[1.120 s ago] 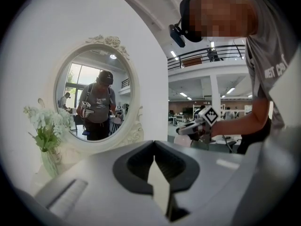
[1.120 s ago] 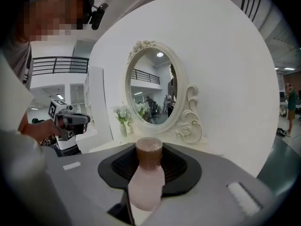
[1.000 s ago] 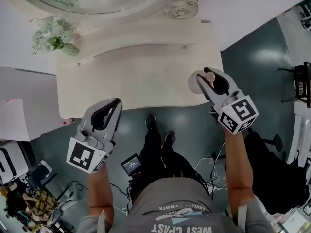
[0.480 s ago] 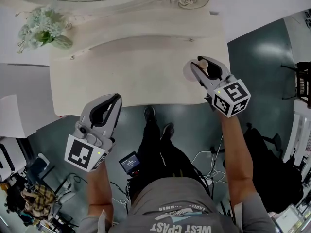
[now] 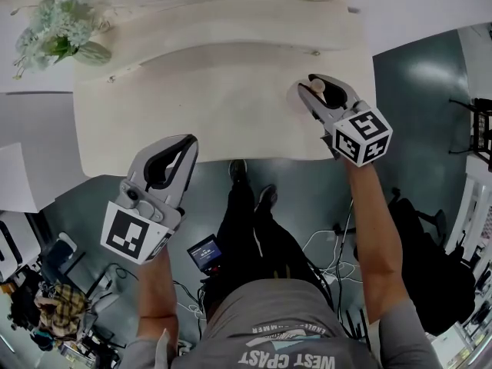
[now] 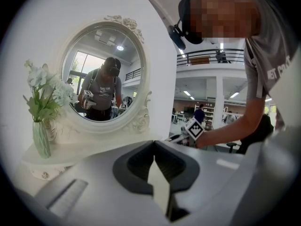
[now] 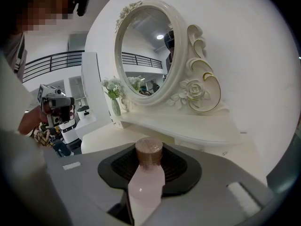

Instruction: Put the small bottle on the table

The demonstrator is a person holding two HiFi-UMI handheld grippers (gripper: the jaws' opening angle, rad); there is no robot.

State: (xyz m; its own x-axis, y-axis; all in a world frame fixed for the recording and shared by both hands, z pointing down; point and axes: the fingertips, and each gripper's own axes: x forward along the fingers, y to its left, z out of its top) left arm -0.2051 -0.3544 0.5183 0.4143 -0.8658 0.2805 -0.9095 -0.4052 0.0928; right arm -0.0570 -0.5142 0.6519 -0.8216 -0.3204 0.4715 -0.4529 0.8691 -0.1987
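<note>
Half done, by the look of it: clamps the small bottle (image 7: 145, 175) in the right gripper (image 5: 318, 91), over the table's (image 5: 200, 110) right end. Shuts the left gripper (image 6: 154, 149) on nothing, off the near edge. Leaves lowering and releasing.

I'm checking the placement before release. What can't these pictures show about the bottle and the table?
- Base of the small pink bottle with brown cap: hidden in both views by the fingers of the right gripper, so contact with the cream dressing table cannot be told.
- Oval cream-framed mirror: cut off by the head view's top edge.
</note>
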